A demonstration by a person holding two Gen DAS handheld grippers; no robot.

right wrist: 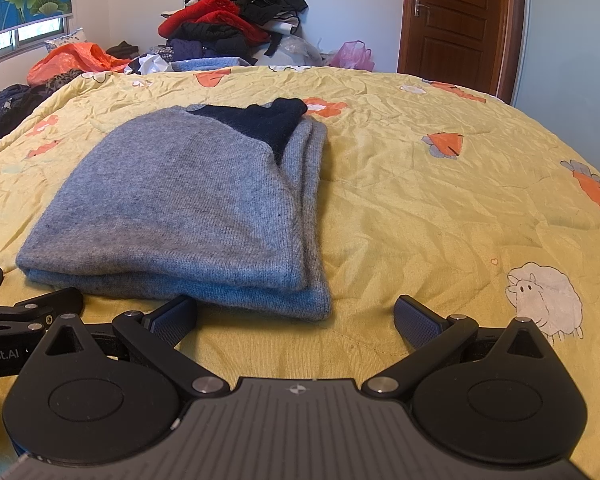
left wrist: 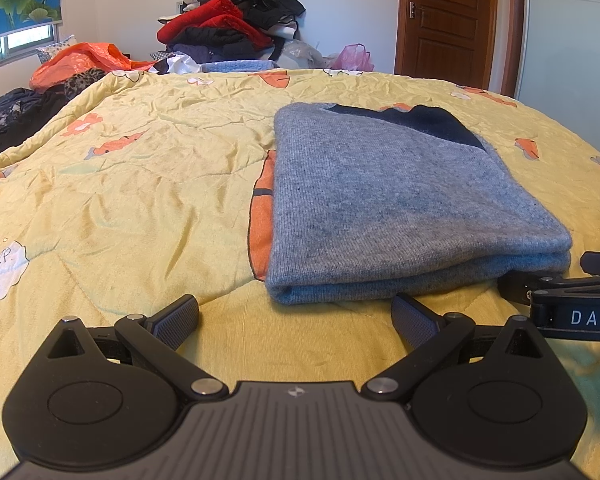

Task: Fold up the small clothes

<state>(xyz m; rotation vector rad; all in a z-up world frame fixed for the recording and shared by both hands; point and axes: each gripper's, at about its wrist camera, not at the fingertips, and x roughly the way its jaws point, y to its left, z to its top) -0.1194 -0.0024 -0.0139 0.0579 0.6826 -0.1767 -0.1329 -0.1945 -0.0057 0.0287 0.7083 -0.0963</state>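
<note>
Before folded sweater, both grippers low.

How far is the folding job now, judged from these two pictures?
Done, it seems: the grey sweater lies folded in layers on the yellow quilt. In hand: nothing; the left gripper and the right gripper are both open and empty at its near edge. Left: perhaps the pile of clothes behind the bed, which looks unfolded.

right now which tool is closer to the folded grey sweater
Right, narrowly. The right tool has one finger at the grey sweater's near edge. The left tool sits just short of that edge. Both are open.
</note>
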